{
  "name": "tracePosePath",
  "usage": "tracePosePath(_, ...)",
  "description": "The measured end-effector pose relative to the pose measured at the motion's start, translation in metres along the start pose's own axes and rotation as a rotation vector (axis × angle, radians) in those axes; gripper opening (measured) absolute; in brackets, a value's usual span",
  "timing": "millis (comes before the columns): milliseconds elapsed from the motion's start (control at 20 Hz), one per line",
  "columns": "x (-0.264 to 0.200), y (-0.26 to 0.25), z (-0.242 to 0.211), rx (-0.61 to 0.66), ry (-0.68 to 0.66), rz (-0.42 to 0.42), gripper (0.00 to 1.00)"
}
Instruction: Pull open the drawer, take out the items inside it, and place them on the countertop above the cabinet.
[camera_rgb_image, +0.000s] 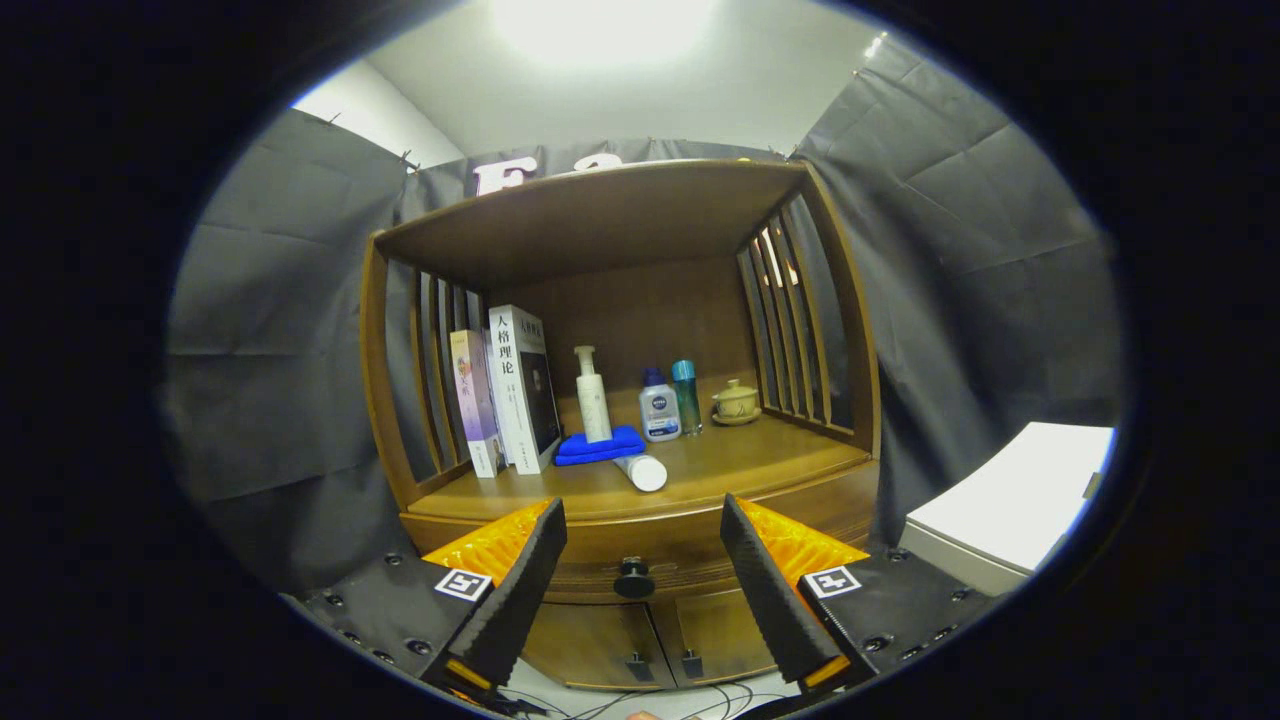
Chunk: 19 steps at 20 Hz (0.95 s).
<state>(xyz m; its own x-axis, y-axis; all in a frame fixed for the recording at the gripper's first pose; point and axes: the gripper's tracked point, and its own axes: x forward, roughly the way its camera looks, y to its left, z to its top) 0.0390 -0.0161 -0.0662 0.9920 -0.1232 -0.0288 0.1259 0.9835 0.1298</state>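
Gripper view: the gripper hangs with fingers spread wide and empty before a wooden cabinet, the dark round knob of its closed drawer centred in the gap just ahead. Open room flanks the cabinet; a white box sits off to the right. On the countertop: books, bottles, a blue cloth, a toppled white tube.

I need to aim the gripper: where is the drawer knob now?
In the gripper view, the knob sits on the drawer front, just below the countertop and above the two cabinet doors. It lies between the open gripper's fingers, untouched.
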Motion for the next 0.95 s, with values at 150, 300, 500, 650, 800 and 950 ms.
tracePosePath(150, -0.017, 0.000, 0.022, -0.021, -0.032, 0.017, 0.97)
tracePosePath(300, -0.034, -0.004, 0.044, -0.054, -0.066, 0.021, 0.97)
tracePosePath(500, -0.055, -0.010, 0.071, -0.061, -0.109, 0.026, 0.97)
tracePosePath(650, -0.070, -0.018, 0.092, -0.071, -0.152, 0.018, 0.97)
tracePosePath(800, -0.078, -0.021, 0.103, -0.083, -0.172, 0.021, 0.98)
tracePosePath(950, -0.086, -0.027, 0.114, -0.128, -0.204, 0.006, 0.97)
